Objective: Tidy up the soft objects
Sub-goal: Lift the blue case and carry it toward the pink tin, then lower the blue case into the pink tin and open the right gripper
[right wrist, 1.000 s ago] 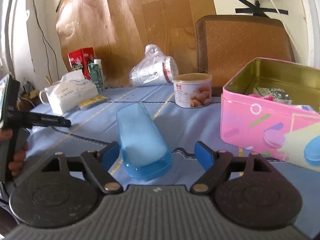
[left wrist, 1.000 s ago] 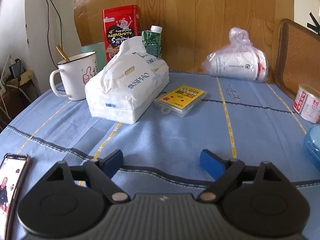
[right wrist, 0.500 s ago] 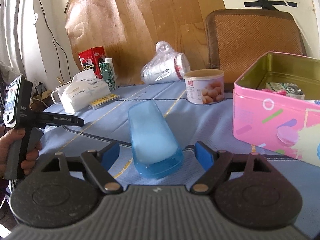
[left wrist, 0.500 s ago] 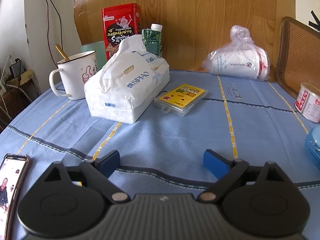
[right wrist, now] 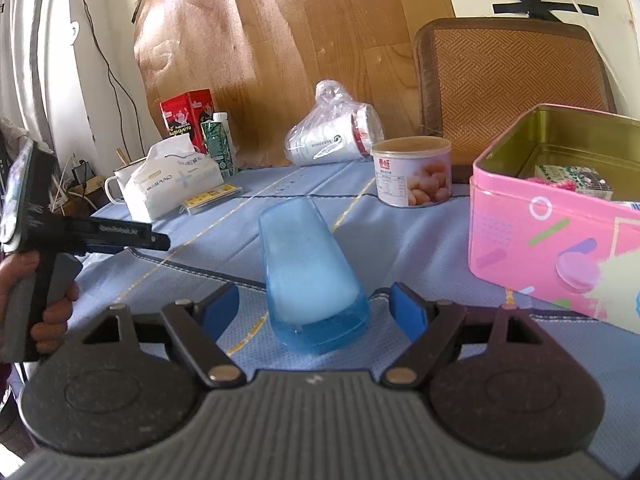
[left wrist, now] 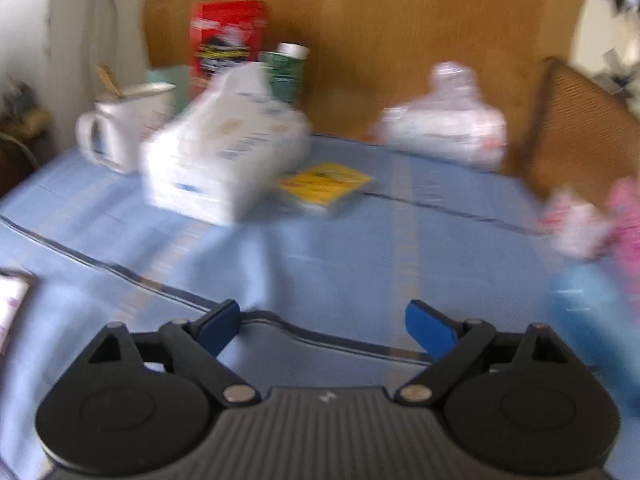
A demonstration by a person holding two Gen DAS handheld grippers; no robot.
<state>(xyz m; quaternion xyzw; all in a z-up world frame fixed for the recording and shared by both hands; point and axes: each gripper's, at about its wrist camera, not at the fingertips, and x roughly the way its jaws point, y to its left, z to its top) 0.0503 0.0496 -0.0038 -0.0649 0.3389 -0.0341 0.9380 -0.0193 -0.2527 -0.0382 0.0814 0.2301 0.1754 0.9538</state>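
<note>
The left gripper (left wrist: pixel 324 322) hung over the blue tablecloth (left wrist: pixel 328 264), its jaws spread with nothing between them but bare cloth; they had just been closing a touch. The whole left-wrist view was smeared with blur. Ahead of it and off to its left sat the soft tissue pack (left wrist: pixel 224 160), white, lying on the cloth well apart from the pads. Just past the pack's right end lay a flat yellow card box (left wrist: pixel 326 184). A white mug (left wrist: pixel 128 124) stood beside the pack on its far left, with a red tin (left wrist: pixel 228 44) and a green carton (left wrist: pixel 286 70) behind it. Farther ahead to the right lay a bagged stack of cups (left wrist: pixel 444 132).

Over on the other side, the right gripper (right wrist: pixel 314 312) was released too, jaws wide. A frosted blue cup (right wrist: pixel 310 276) lay on its side, its base end sitting in the gap between the blue pads, close to both, yet clear cloth showed on either side. To the gripper's right stood a pink tin box (right wrist: pixel 552 240), lid off, small packets inside. Ahead and slightly right, a round can (right wrist: pixel 412 172) stood upright. Far off to the left the same tissue pack (right wrist: pixel 172 184) was visible, and nearer on that side, a hand (right wrist: pixel 28 292) gripped the left tool's handle.
</note>
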